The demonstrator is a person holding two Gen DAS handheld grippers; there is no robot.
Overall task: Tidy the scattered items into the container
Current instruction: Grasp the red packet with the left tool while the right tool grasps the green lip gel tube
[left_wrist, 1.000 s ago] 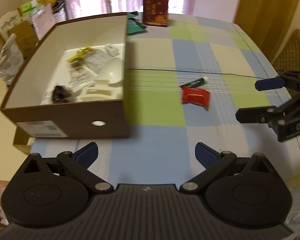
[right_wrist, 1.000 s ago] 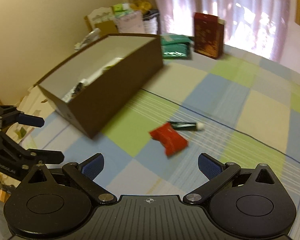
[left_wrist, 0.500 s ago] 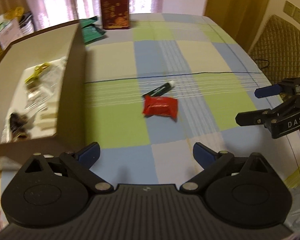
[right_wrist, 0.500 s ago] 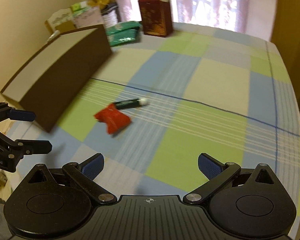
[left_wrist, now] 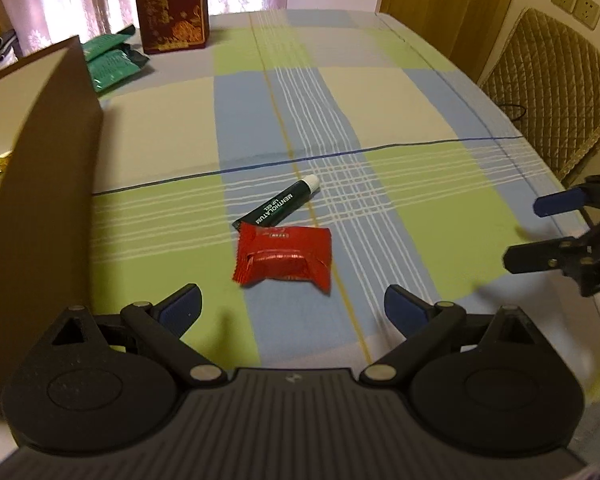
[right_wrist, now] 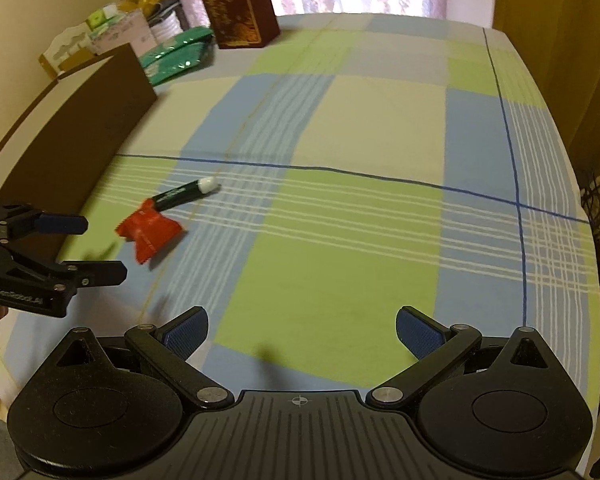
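Progress looks partial: the brown box (left_wrist: 40,184) at nine o'clock already holds some yellow-wrapped bits at its edge, while the red packet (left_wrist: 285,258) and green lip-gel tube (left_wrist: 278,208), touching, lie on the checked cloth at twelve, just ahead of the left gripper (left_wrist: 292,306). Both it and the right gripper (right_wrist: 302,330) are spread apart and empty. Open cloth surrounds the pair; the box wall stands near at nine.

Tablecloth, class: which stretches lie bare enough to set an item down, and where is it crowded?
Bare: the wide checked tablecloth right of the lip gel tube, and the strip between the brown box and red packet. Crowded: the far left corner, where green packets lie beside the red carton.
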